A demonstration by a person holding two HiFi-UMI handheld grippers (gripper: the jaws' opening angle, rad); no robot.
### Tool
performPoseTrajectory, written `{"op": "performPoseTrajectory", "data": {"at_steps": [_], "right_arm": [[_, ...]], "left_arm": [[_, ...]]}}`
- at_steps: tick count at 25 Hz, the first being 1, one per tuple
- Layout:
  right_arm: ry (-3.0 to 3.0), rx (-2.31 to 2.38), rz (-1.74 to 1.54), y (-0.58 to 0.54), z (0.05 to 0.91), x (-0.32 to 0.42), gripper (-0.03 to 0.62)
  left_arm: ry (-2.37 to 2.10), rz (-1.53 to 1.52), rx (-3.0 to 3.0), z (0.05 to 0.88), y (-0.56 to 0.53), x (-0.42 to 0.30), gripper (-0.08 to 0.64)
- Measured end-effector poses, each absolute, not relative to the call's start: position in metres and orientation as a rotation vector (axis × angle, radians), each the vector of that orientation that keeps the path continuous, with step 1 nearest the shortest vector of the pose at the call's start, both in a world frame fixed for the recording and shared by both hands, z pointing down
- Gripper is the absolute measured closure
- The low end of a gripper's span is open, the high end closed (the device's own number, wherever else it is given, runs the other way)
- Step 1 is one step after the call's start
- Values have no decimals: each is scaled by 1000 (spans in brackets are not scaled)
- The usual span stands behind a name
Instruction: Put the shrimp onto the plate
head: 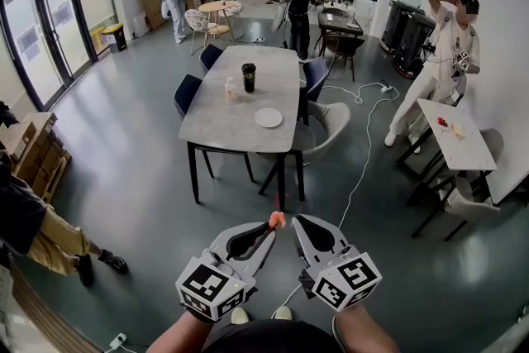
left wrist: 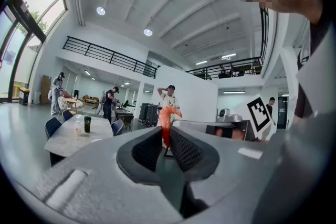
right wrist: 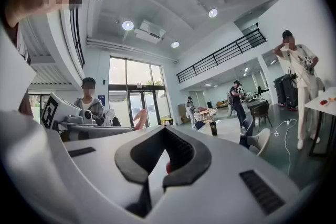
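You are holding the shrimp [head: 276, 219] well before the table [head: 216, 125]; the plate [head: 268, 118] is lying by its right edge, the cup [head: 249, 77] behind.

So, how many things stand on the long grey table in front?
3: a dark cup at the far part, a clear bottle just left of it, and a white plate nearer, toward the right edge. Nothing there seems hidden.

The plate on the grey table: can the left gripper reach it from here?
Probably not yet. The left gripper, shut on the shrimp, hangs well short of the plate, over open floor. Nothing blocks the way; it just needs carrying closer.
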State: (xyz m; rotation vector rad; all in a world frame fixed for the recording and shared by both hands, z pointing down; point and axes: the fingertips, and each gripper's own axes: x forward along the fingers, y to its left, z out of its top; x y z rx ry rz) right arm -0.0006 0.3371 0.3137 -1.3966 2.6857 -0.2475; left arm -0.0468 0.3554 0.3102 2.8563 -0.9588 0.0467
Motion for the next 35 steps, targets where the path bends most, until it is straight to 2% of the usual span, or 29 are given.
{"op": "performPoseTrajectory", "data": {"at_steps": [35], "right_arm": [[2674, -1257, -231, 320, 303, 54, 591]], "left_arm": [[-1108, 8, 2839, 308, 330, -6, 509]]}}
